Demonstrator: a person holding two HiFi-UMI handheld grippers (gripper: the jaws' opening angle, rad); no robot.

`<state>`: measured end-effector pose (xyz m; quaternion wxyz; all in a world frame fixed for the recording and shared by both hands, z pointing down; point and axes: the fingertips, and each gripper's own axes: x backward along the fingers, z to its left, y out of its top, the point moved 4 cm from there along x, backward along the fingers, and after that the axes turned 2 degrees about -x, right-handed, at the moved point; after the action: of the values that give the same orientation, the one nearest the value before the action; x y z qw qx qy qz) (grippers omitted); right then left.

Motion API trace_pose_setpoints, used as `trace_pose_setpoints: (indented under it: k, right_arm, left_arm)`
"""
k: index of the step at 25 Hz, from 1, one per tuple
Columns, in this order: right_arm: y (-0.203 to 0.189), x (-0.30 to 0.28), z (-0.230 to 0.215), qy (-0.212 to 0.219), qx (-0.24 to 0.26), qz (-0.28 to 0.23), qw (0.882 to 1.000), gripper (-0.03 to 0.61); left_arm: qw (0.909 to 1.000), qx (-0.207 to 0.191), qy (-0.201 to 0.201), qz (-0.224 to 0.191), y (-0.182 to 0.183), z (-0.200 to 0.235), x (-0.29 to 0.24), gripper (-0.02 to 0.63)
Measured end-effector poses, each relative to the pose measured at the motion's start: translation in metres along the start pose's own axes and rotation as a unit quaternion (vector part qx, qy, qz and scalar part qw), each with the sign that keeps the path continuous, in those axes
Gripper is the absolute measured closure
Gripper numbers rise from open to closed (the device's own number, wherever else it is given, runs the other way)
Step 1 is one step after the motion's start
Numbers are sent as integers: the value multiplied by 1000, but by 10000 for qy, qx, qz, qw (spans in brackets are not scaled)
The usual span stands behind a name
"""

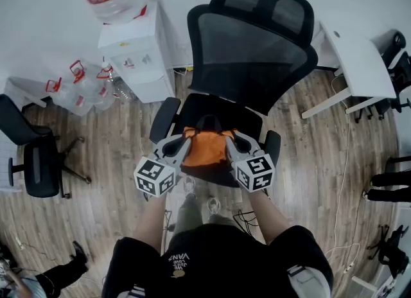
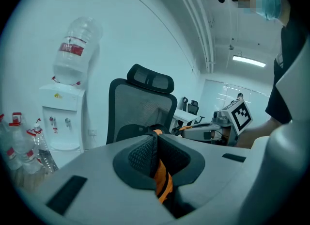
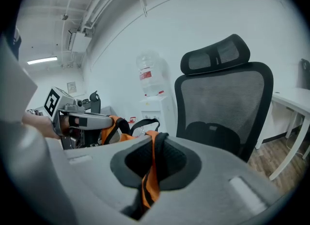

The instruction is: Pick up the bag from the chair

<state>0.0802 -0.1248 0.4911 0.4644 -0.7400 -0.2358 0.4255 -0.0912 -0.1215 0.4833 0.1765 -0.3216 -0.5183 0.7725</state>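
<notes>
The orange bag [image 1: 207, 152] lies over the seat of the black mesh office chair [image 1: 253, 52], just in front of its backrest, pinched from both sides. The left tongs [image 2: 156, 146] are closed tight on a fold of orange-and-black strap at the bag's left edge, and the right tongs [image 3: 154, 146] are clamped the same way on orange webbing at its right edge. Holding both edges likely spreads the soft load so it comes up level rather than sagging or swinging; whether it has cleared the seat cannot be told.
</notes>
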Motion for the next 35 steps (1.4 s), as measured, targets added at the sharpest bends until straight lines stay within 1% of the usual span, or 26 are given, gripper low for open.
trace_pose_setpoints:
  k: [10,16,26,35]
  right_arm:
    - [25,28,19,41,140,-206,9997,568]
    - [43,48,30,91,223,-389,9990,568]
    - [76,71,40,201,370,-792,9960,568]
    - [113,83,48,303,570,-1153,9912,568]
  left_arm:
    - [9996,-105,39,-257,23,-22,26,583]
    - [9986,-251,67,-454,42,-37,41,583]
    - [9951,-577,127,-793,78,-53,59,584]
    - [9897,-923,163,-1084,116,-60,70,584]
